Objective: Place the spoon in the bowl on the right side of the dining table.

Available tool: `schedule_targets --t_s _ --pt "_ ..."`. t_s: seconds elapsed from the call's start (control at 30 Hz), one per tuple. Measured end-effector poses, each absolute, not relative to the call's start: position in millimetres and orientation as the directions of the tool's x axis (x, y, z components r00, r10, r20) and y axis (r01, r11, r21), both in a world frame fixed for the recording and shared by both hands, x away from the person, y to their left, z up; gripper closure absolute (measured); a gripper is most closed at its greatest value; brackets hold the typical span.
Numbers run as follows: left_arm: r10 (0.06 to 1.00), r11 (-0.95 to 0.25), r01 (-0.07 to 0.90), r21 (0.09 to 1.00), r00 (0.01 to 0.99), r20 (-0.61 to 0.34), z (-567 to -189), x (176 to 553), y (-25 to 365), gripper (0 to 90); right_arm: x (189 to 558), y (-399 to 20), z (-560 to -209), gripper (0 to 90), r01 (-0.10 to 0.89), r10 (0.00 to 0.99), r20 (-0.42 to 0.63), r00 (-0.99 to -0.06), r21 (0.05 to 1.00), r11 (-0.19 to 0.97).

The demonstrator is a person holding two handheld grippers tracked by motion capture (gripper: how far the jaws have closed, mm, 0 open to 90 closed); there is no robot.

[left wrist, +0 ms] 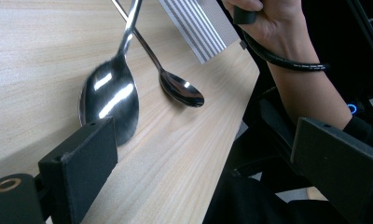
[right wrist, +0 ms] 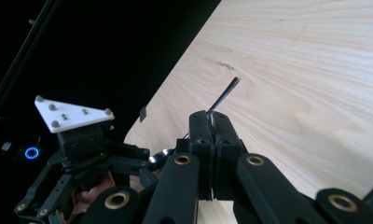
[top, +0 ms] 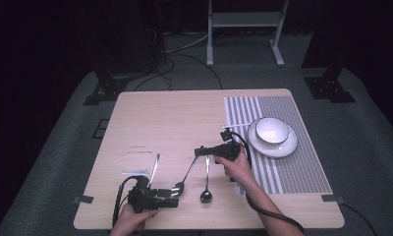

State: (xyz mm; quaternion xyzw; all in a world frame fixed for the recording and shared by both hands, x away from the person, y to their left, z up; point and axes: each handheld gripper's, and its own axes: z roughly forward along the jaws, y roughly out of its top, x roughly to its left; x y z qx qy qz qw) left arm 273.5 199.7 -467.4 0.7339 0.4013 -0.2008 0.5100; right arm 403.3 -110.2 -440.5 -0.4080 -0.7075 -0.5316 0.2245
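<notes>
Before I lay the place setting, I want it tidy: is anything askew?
Yes. Two spoons lie crossed at their handles beside the striped placemat, and the right tongs clamp a handle tip where they cross.

Polished metal on pale wood

The spoons (left wrist: 111, 100) are bright, mirror-glossy metal. The desk (top: 175, 118) is light wood with a smooth, matt grain. The placemat (top: 302, 162) looks like woven cloth in grey and white stripes. The bowl (top: 271, 131) and plate (top: 288, 146) are white, glossy ceramic. Each tool, left (top: 172, 202) and right (top: 198, 151), is matt black plastic with brass-coloured rivets; the floor is rough grey carpet.
</notes>
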Motion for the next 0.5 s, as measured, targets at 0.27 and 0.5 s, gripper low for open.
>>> schedule_targets --t_s 0.27,0.5 --pt "0.382 -0.158 0.794 0.587 0.598 -0.705 -466.6 272.8 199.1 5.6 408.4 -122.7 -435.6 88.8 0.822 0.368 0.752 -0.547 0.566 0.067" --pt "0.380 -0.167 0.791 0.588 0.602 -0.702 -466.1 272.0 196.9 5.6 415.1 -136.0 -428.3 88.7 0.822 0.391 0.750 -0.533 0.568 0.030"
